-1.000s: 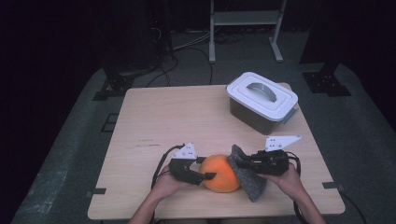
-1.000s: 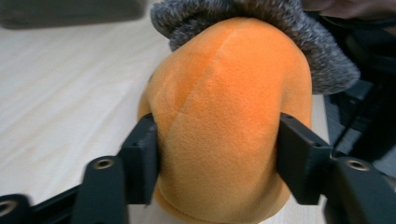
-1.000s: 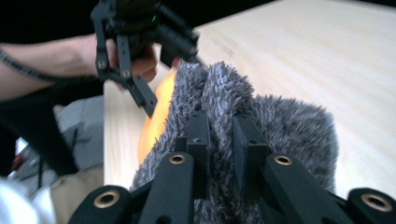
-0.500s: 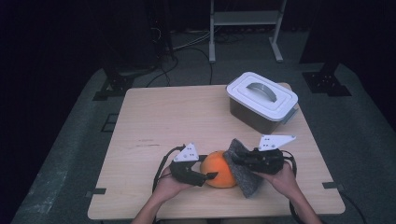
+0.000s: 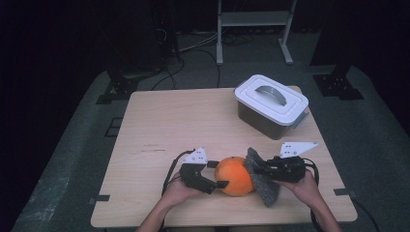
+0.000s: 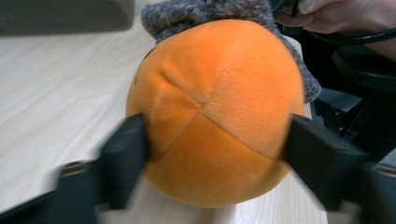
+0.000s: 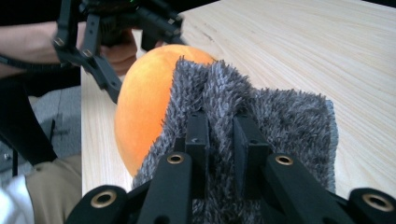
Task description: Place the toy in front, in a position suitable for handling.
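An orange plush ball (image 5: 234, 176) sits on the wooden bench (image 5: 183, 121) near its front edge, between the two tools. The left tool (image 5: 218, 175) has its jaws standing wide on either side of the ball; they have just been opening. In the left gripper view both jaws are smeared by blur, so it is hard to tell whether the pads touch the plush or stand just clear of it (the left one looks to brush the surface, the right one sits at the ball's edge). The ball's underside is cut off at the bottom of that view.

The right tool (image 5: 255, 167) is clamped nearly closed on a grey fuzzy cloth (image 5: 263, 180), the fabric pinched into a ridge between its two jaws in the right gripper view. The cloth lies against the ball's right side and hides that part of it; the cloth's lower edge is out of frame there, and the pile swallows the jaw tips.

A grey box with a white lid (image 5: 270, 102) stands at the far right of the bench, well apart from the ball; what it holds cannot be seen. The person's hands enter from the bottom, forearms cut off by the frame.
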A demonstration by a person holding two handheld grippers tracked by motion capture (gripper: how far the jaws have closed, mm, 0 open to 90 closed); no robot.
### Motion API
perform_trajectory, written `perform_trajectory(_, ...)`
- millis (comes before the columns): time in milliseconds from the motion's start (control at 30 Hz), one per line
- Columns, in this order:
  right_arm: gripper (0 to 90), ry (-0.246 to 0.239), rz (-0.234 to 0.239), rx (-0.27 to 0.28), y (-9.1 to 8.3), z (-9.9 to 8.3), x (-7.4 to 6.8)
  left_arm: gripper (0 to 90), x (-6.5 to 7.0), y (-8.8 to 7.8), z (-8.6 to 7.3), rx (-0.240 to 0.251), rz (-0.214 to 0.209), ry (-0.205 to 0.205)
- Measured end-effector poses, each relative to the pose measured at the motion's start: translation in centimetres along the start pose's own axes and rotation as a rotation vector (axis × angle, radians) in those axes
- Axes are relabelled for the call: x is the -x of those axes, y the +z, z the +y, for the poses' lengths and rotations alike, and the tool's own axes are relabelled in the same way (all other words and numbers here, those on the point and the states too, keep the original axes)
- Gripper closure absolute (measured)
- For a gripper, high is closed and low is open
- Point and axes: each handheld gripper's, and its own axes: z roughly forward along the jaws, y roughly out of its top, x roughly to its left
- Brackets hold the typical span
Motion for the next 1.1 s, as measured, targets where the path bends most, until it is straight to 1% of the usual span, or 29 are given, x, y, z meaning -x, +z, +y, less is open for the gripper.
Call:
perform_trajectory(33,77.4,0.013,-0.001,0.009,0.0,0.1,0.0,35.6,0.0,-0.1,0.1,-0.003,0.010,0.008)
perform_trajectory(100,77.7,0.022,-0.003,0.040,0.0,0.5,-0.1,42.7,0.3,-0.6,0.5,-0.010,0.035,0.014)
perform_trajectory(133,78.1,0.024,-0.004,0.060,-0.1,0.8,-0.2,44.9,0.4,-0.9,0.8,-0.003,0.053,0.016)
perform_trajectory(167,78.3,0.016,-0.009,0.089,-0.2,1.4,-0.5,46.4,0.6,-1.1,1.0,-0.007,0.064,0.021)
perform_trajectory(200,78.3,0.017,0.002,0.113,-0.3,1.7,-0.6,46.7,0.7,-1.1,1.2,-0.017,0.073,0.024)
perform_trajectory(233,78.3,0.020,0.022,0.147,-0.3,2.2,-0.9,46.7,0.8,-1.1,1.3,-0.024,0.074,0.026)
perform_trajectory(267,78.3,0.012,0.032,0.170,-0.3,2.7,-1.2,46.7,1.1,-1.1,1.3,-0.027,0.079,0.036)
perform_trajectory(300,78.3,-0.005,0.040,0.173,0.0,3.3,-1.6,46.7,1.2,-1.1,1.3,-0.031,0.078,0.041)
perform_trajectory(333,78.2,-0.018,0.041,0.165,0.3,3.5,-1.9,46.8,1.3,-1.1,1.3,-0.025,0.079,0.041)
perform_trajectory(400,78.1,-0.030,0.037,0.123,1.2,3.4,-2.3,46.8,1.3,-1.3,1.3,-0.022,0.075,0.038)
perform_trajectory(433,78.1,-0.033,0.030,0.094,1.6,3.1,-2.2,46.8,1.3,-1.3,1.3,-0.028,0.083,0.043)
perform_trajectory(467,78.1,-0.028,0.030,0.084,1.8,2.7,-2.0,46.8,1.3,-1.3,1.2,-0.031,0.081,0.047)
perform_trajectory(500,78.1,-0.021,0.033,0.081,1.9,2.4,-1.8,46.6,1.3,-1.2,1.1,-0.023,0.073,0.042)
perform_trajectory(567,78.1,-0.023,0.014,0.063,1.6,2.1,-1.5,44.3,1.3,-1.1,1.1,-0.022,0.064,0.048)
perform_trajectory(600,78.1,-0.020,0.007,0.059,1.5,1.9,-1.4,41.3,1.2,-1.0,1.1,-0.020,0.053,0.042)
perform_trajectory(667,78.0,-0.010,0.018,0.049,1.3,1.4,-1.1,35.2,0.9,-0.8,1.0,-0.014,0.023,0.036)
perform_trajectory(700,77.8,-0.009,0.018,0.037,1.3,1.1,-1.0,31.9,0.8,-0.8,1.0,-0.001,0.021,0.036)
perform_trajectory(733,77.8,-0.006,0.018,0.038,1.2,1.0,-0.9,26.6,0.8,-0.8,1.0,0.001,0.027,0.035)
perform_trajectory(800,77.7,-0.005,0.021,0.037,1.1,0.9,-0.8,18.3,0.5,-0.5,0.9,-0.013,0.039,0.033)
perform_trajectory(833,77.7,-0.004,0.022,0.036,1.1,0.8,-0.7,15.0,0.3,-0.3,0.8,-0.019,0.036,0.025)
perform_trajectory(900,77.6,0.004,0.026,0.041,1.0,0.7,-0.6,11.2,-0.2,0.2,0.4,-0.033,0.011,-0.003)
perform_trajectory(933,77.6,0.003,0.029,0.043,1.0,0.7,-0.5,11.2,-0.5,0.4,0.3,-0.033,-0.014,-0.024)
perform_trajectory(967,77.6,0.003,0.032,0.041,1.1,0.7,-0.5,12.2,-0.5,0.5,0.3,-0.032,-0.018,-0.027)
perform_trajectory(1000,77.6,0.006,0.032,0.041,1.1,0.7,-0.5,15.2,-0.6,0.5,0.2,-0.030,-0.028,-0.018)
perform_trajectory(1033,77.6,0.011,0.032,0.041,1.2,0.7,-0.5,21.7,-0.4,0.3,0.3,-0.026,-0.028,-0.004)
perform_trajectory(1100,77.6,0.013,0.031,0.045,1.2,0.7,-0.5,32.2,0.0,0.0,0.5,-0.028,0.001,0.026)
